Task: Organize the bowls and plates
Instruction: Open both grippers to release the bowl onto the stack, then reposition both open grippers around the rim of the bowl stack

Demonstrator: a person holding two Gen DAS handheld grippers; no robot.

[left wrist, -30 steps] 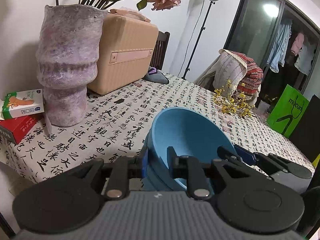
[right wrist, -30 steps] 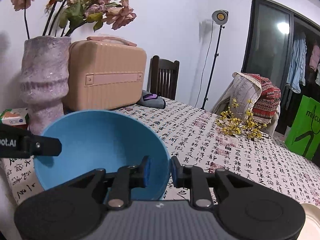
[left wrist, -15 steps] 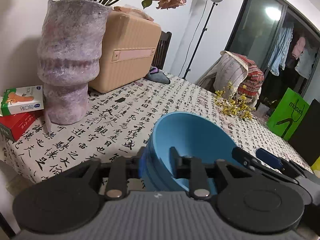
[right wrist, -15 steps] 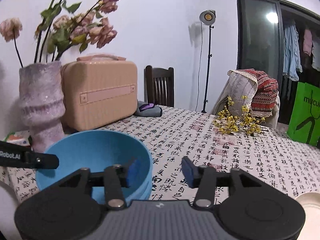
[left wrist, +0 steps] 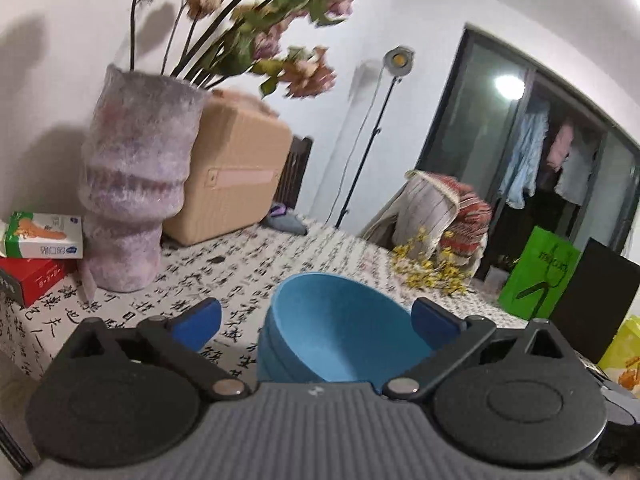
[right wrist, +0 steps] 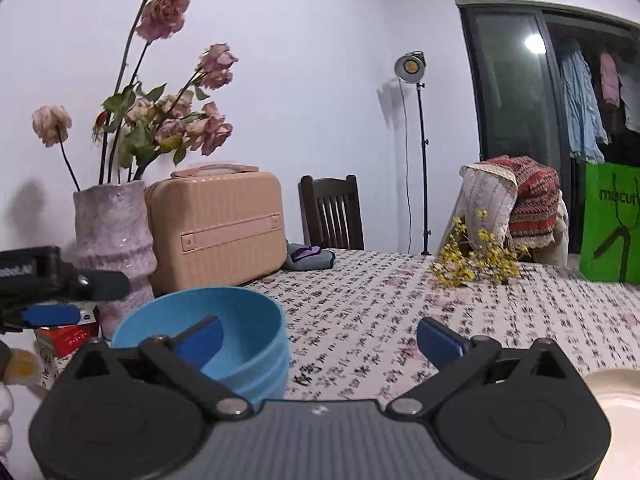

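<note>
Both tools, the left tool [left wrist: 316, 320] and right tool [right wrist: 320, 340], have just spread their jaws wide, gripping nothing, leaving the blue bowl stack [right wrist: 236, 344] nested on the patterned surface [right wrist: 400, 300]; best to back straight away without nudging it.

The bowls [right wrist: 240, 332] are plain light blue. The surface [right wrist: 400, 312] wears a white cloth printed with black calligraphy. The vase [left wrist: 136, 184] is mottled mauve and grey, the case [right wrist: 216, 224] peach with a pink strap, the bag [right wrist: 612, 220] bright green, the sprigs [right wrist: 472, 260] yellow, the plate [right wrist: 612, 392] cream.
</note>
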